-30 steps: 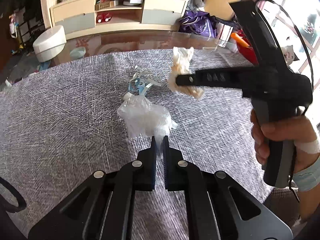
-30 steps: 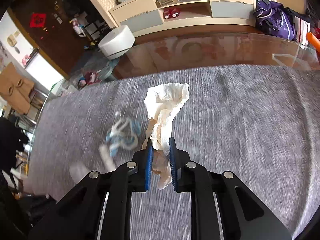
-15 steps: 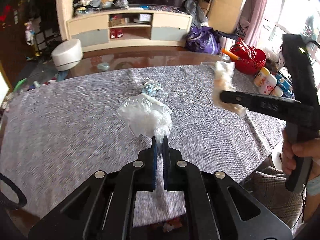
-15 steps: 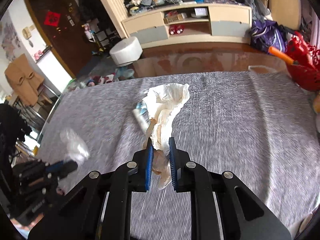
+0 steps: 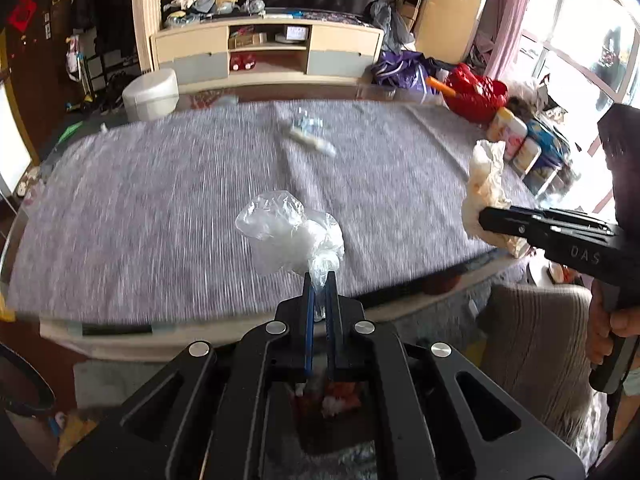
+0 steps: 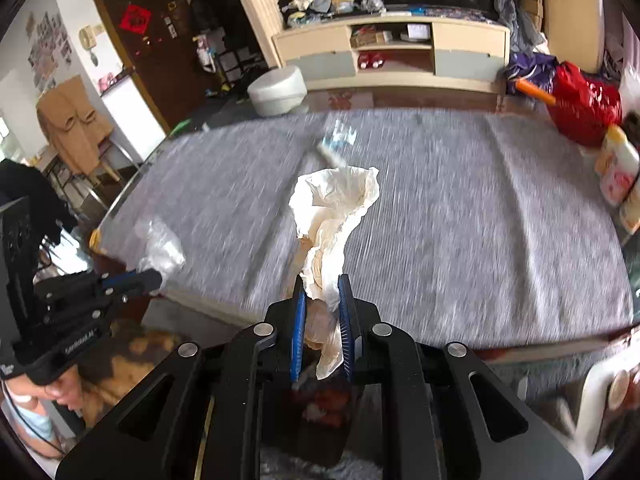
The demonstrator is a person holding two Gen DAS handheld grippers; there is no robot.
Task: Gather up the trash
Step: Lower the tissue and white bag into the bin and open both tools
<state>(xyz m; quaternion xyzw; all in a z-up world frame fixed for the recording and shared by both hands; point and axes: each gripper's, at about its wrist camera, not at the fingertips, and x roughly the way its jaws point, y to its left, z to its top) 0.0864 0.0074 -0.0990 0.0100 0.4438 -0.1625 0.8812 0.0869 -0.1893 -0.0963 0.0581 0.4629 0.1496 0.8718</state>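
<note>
Daylight floods in from the window [image 5: 576,52] at the right of the left wrist view, blowing its panes out to white glare, while the dark door [image 6: 132,36] side of the room stays dim. The grey worktop [image 5: 160,208] is streaked with motion blur in both views (its weave smears into lines), yet each black claw close to its own lens stays sharp. Fisheye bending curves the worktop's edges, and the corners fall to black.
</note>
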